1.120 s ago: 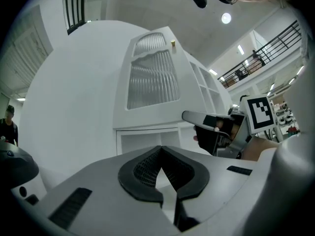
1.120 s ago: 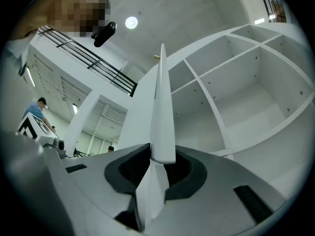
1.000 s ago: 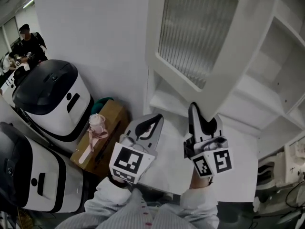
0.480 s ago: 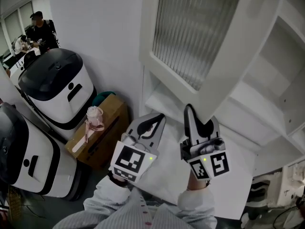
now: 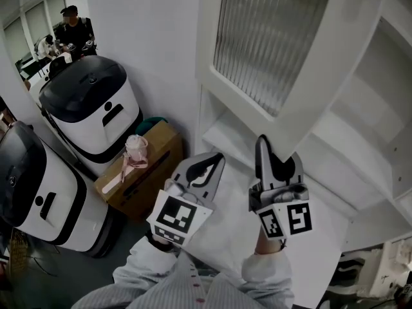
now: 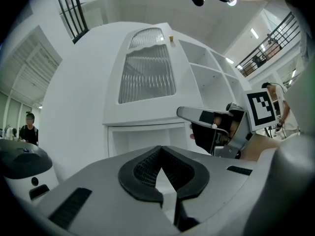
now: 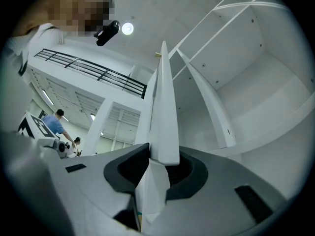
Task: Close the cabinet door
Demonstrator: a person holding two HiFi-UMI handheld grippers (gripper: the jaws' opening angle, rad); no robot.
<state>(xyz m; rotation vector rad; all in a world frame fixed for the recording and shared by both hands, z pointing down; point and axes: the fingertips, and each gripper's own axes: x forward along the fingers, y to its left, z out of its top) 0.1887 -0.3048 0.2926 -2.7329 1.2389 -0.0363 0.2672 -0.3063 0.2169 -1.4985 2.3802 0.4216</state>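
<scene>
The white cabinet door (image 5: 277, 37) with its ribbed glass panel stands swung out from the open shelves (image 5: 360, 108). My right gripper (image 5: 265, 148) is shut on the door's lower edge. In the right gripper view the thin door edge (image 7: 165, 107) runs straight up from between the pads of this gripper (image 7: 165, 159). My left gripper (image 5: 212, 163) hangs beside it to the left, shut, with nothing between its jaws. The left gripper view looks over its own tips (image 6: 161, 149) at the door front (image 6: 147, 77) and the right gripper (image 6: 197, 114) under it.
Two white machines with black lids (image 5: 90, 108) (image 5: 32, 192) stand at the left. A cardboard box (image 5: 145, 166) with a pink cup (image 5: 135, 148) on it leans by the cabinet. A white counter (image 5: 238, 230) lies below the grippers. People (image 5: 71, 28) stand far back.
Both grippers have shifted a little sideways, and the right one keeps its hold on the door's lower edge. The head view has swung, so the machines at the left sit further right.
</scene>
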